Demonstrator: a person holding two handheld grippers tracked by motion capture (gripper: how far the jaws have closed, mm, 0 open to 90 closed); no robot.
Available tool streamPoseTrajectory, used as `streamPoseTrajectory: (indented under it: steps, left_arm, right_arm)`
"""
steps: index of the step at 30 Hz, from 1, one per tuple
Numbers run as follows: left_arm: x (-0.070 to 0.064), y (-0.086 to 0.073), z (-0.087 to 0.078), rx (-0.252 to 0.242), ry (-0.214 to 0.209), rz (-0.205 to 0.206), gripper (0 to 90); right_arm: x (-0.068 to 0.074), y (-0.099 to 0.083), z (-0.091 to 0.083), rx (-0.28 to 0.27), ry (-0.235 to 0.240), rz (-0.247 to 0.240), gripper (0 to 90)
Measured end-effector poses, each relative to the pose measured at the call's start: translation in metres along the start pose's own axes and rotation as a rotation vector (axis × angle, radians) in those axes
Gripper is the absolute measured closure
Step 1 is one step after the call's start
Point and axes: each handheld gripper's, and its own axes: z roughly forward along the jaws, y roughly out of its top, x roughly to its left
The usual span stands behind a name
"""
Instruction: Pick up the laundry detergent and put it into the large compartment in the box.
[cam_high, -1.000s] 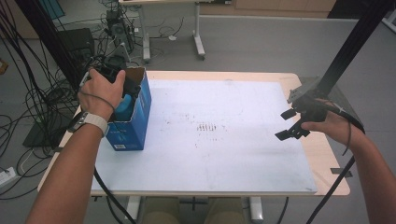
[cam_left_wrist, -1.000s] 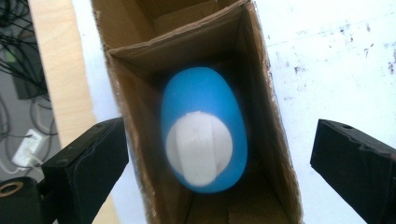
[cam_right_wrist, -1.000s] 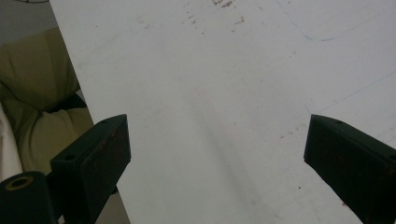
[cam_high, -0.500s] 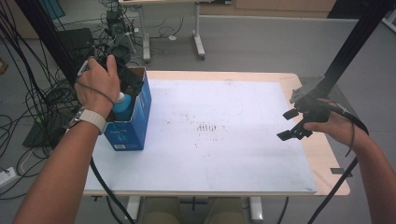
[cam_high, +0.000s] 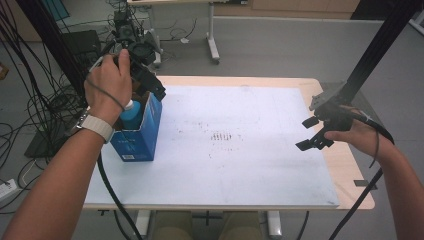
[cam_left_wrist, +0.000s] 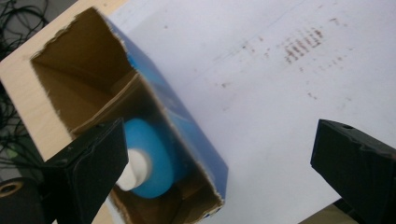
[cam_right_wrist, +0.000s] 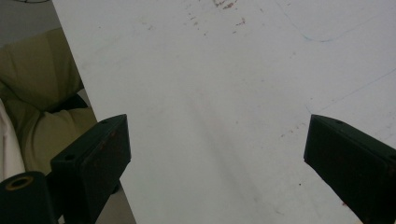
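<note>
Nearest the onlooker, the person's forearms enter from the near edge of the surface (cam_high: 280, 170), which carries a white sheet marked with reddish-brown specks. On the right, the right hand-held gripper (cam_high: 312, 134) hovers above the sheet's right margin, its black jaws spread wide and holding nothing. Farther off on the left, a blue carton (cam_high: 137, 130) stands upright with its top open near the sheet's left edge. Inside it sits a blue bottle (cam_left_wrist: 149, 158) with a white cap, seen from above. Over the carton's far rim, the left hand-held gripper (cam_high: 150, 82) hangs with jaws wide apart, clear of the bottle. Beyond the surface, cables lie on the floor.
</note>
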Motion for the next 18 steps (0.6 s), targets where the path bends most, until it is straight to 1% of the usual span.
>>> streamPoseTrajectory:
  steps: [2,8,11,13,16,18]
  left_arm:
    - [-0.002,0.002,0.000,0.001,-0.026,0.012,4.3]
    - [-0.007,0.007,0.002,0.004,-0.041,0.040,4.3]
    - [-0.009,0.008,0.002,-0.017,-0.061,0.073,4.3]
    - [-0.010,0.010,0.002,-0.017,-0.083,0.093,4.3]
    - [-0.014,0.013,0.003,-0.013,-0.099,0.122,4.3]
    - [-0.017,0.015,0.004,-0.013,-0.116,0.151,4.3]
  right_arm:
    - [0.000,-0.001,0.000,-0.005,-0.001,-0.006,7.2]
    - [0.000,-0.003,-0.002,-0.005,-0.004,0.001,7.2]
    - [0.000,-0.004,-0.002,-0.006,-0.004,0.002,7.2]
    - [0.000,-0.004,-0.002,-0.006,-0.003,0.006,7.2]
    - [0.000,-0.005,0.000,-0.003,-0.001,0.006,7.2]
    - [0.000,-0.004,0.001,-0.004,-0.001,0.009,7.2]
